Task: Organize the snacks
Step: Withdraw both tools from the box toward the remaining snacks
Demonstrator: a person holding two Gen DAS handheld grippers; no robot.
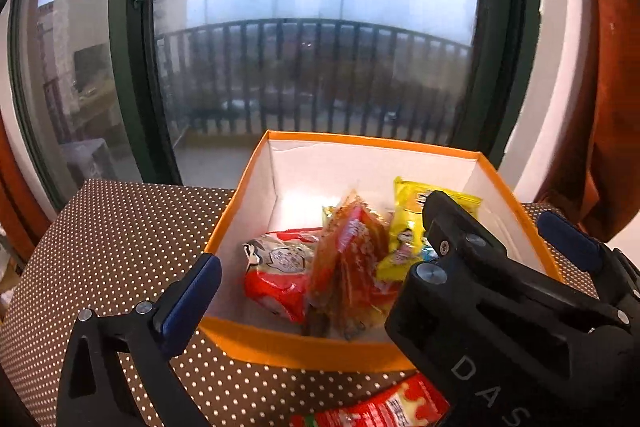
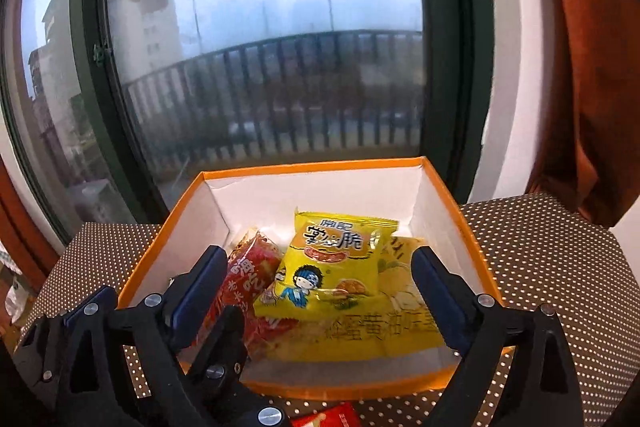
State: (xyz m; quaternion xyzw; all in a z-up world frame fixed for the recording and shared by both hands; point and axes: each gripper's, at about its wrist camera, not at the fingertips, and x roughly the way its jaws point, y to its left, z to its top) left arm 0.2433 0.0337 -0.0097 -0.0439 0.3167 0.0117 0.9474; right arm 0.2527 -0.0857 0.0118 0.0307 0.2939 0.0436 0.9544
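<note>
An orange box (image 1: 296,345) with white inside walls stands on a brown polka-dot table (image 1: 112,239). It holds a red-and-white packet (image 1: 276,275), an orange-red packet (image 1: 352,259) and a yellow packet (image 1: 404,235). My left gripper (image 1: 384,259) is open and empty, its fingers straddling the box's front. My right gripper (image 2: 320,295) is open over the box (image 2: 312,389), with the yellow packet (image 2: 332,267) lying between its fingers, not pinched. A larger yellow packet (image 2: 384,335) and a red packet (image 2: 248,283) lie beside it. The right gripper's black body (image 1: 500,311) shows in the left wrist view.
A red snack packet (image 1: 384,407) lies on the table in front of the box, and it also shows in the right wrist view (image 2: 328,419). A large window with a balcony railing (image 1: 312,75) is behind the table. An orange-brown curtain (image 2: 592,67) hangs at the right.
</note>
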